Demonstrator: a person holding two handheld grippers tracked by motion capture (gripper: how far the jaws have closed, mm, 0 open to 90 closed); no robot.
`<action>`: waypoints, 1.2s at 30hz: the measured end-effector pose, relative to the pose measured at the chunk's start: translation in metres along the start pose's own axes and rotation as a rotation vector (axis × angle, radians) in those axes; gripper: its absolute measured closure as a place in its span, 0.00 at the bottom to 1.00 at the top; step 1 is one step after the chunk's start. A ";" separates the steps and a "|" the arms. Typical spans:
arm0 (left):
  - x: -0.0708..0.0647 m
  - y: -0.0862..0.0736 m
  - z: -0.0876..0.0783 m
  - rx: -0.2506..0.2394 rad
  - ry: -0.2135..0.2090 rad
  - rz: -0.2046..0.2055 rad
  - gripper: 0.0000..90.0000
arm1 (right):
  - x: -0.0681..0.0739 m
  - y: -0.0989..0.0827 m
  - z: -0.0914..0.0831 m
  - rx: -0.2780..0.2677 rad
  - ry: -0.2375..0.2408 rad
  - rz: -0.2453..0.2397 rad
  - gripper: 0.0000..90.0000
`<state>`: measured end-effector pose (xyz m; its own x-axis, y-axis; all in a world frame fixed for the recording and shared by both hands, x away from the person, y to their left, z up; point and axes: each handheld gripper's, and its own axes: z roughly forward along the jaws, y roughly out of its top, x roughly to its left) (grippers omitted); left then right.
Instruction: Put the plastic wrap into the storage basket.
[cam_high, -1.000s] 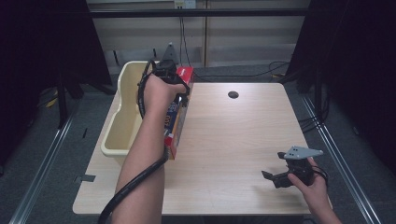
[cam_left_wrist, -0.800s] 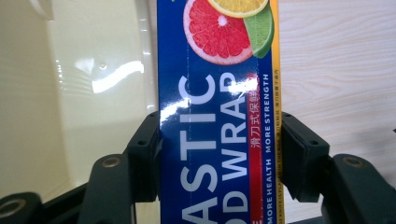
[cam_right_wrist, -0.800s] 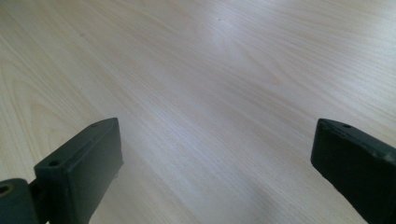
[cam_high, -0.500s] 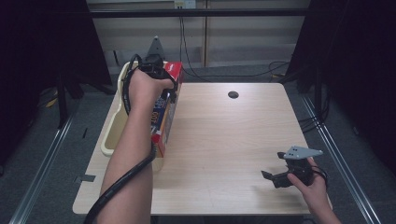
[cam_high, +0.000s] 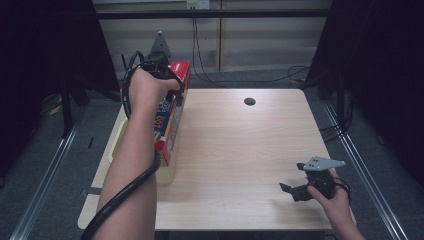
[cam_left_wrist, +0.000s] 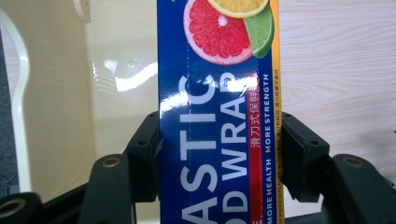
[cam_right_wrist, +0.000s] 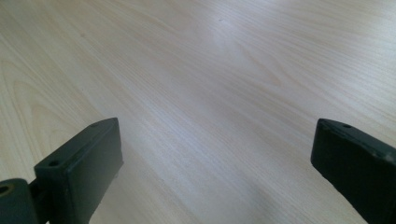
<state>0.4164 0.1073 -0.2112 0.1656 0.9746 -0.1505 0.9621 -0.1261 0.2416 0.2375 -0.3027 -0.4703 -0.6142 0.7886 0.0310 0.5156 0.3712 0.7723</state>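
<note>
We see left claw (cam_left_wrist: 219, 154) clamped on wrap box (cam_left_wrist: 217, 121) above cream tub (cam_left_wrist: 56, 93), bench's 9 o'clock; right claw (cam_right_wrist: 215, 163) wide open, holding nothing.

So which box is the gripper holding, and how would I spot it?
Look at the left edge of the wooden table, where a cream tub sits. Above it, the left gripper is clamped on a long box. It is blue with a red end, pictures of citrus slices and big white letters.

The blue box (cam_left_wrist: 217, 140) reads "ASTIC", "D WRAP" in cut-off white letters. Its side strip says "MORE HEALTH MORE STRENGTH" beside Chinese characters.
</note>
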 end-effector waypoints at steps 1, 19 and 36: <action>0.001 0.000 0.000 -0.003 0.005 -0.006 0.46 | 0.000 0.000 0.000 0.001 -0.001 0.001 0.02; 0.022 -0.005 -0.008 -0.010 0.025 -0.035 0.46 | 0.001 0.001 0.001 0.004 0.005 -0.001 0.02; 0.036 -0.011 -0.002 0.002 0.034 -0.057 0.46 | 0.002 0.001 0.000 0.003 0.003 -0.004 0.02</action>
<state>0.4115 0.1437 -0.2175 0.1029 0.9860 -0.1309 0.9702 -0.0705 0.2317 0.2366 -0.3009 -0.4694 -0.6179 0.7857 0.0294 0.5145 0.3757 0.7708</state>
